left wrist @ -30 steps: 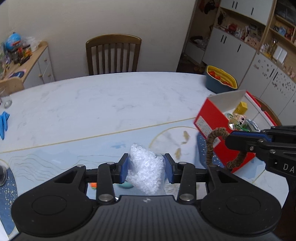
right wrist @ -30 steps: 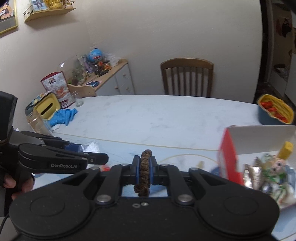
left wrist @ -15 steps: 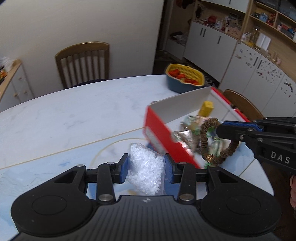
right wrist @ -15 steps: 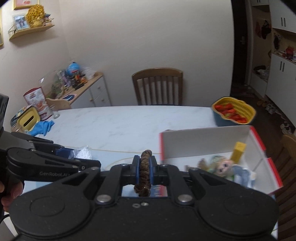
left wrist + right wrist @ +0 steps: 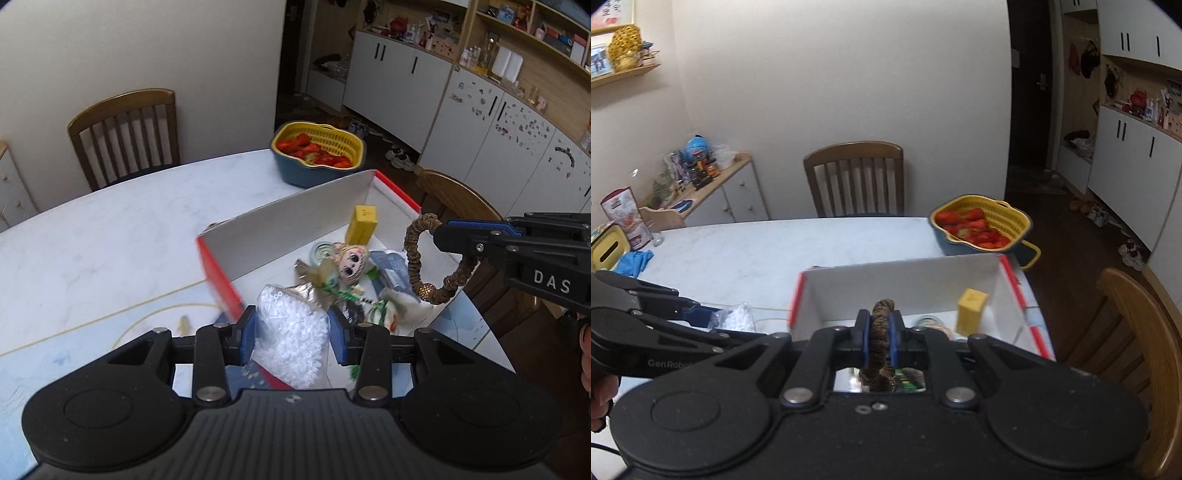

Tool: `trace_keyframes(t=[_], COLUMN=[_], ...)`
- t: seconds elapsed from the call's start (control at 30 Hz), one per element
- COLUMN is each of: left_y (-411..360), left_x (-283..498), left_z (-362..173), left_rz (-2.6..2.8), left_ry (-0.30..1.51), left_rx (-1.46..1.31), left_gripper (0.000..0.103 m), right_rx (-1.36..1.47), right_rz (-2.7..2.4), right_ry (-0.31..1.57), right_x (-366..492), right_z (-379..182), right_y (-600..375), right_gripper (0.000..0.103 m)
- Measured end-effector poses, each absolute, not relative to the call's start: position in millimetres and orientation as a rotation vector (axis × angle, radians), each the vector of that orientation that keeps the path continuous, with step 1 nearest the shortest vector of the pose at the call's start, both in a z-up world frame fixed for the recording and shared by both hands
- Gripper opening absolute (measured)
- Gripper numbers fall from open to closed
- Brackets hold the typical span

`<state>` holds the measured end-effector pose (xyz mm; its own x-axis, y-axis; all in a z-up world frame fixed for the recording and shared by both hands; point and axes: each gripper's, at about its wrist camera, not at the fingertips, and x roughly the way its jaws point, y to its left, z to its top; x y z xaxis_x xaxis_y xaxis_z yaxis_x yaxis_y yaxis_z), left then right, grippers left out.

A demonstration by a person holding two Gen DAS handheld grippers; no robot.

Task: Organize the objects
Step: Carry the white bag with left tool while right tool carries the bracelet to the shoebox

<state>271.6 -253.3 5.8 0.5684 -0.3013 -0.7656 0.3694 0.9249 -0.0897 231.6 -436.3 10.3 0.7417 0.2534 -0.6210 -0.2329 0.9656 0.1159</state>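
Note:
My left gripper (image 5: 291,334) is shut on a clear bag of white beads (image 5: 291,338) and holds it over the near left corner of a red-and-white open box (image 5: 288,218). My right gripper (image 5: 879,334) is shut on a brown braided ring (image 5: 880,332), seen in the left wrist view (image 5: 415,258) hanging above the box's right side. Inside the box lie a doll (image 5: 349,260), a yellow block (image 5: 364,223) and other small items. The box shows in the right wrist view (image 5: 905,288) just beyond my fingers.
A yellow basket of strawberries (image 5: 319,153) in a blue bowl stands behind the box on the white marble table (image 5: 110,236). Wooden chairs stand at the far side (image 5: 125,134) and right (image 5: 1141,354). A blue glove (image 5: 633,260) lies far left.
Both grippers have moved right and forward over the box, still holding the bead bag and the ring. The box now lies directly under both of them.

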Motion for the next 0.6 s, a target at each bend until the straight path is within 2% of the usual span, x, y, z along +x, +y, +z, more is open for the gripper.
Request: trace_keyframes(t=[0.6], left_y=[-323.9], left_x=[334.3], left_z=[-43.5], left_rz=[-0.367], left_ry=[0.945], left_rx=[0.149], left_gripper=[0.039], right_rx=[0.141], right_rz=[0.294], right_ry=[0.741], right_x=[289.3], right_z=[-30.1], right_y=[-480.2], right_gripper=[0.009])
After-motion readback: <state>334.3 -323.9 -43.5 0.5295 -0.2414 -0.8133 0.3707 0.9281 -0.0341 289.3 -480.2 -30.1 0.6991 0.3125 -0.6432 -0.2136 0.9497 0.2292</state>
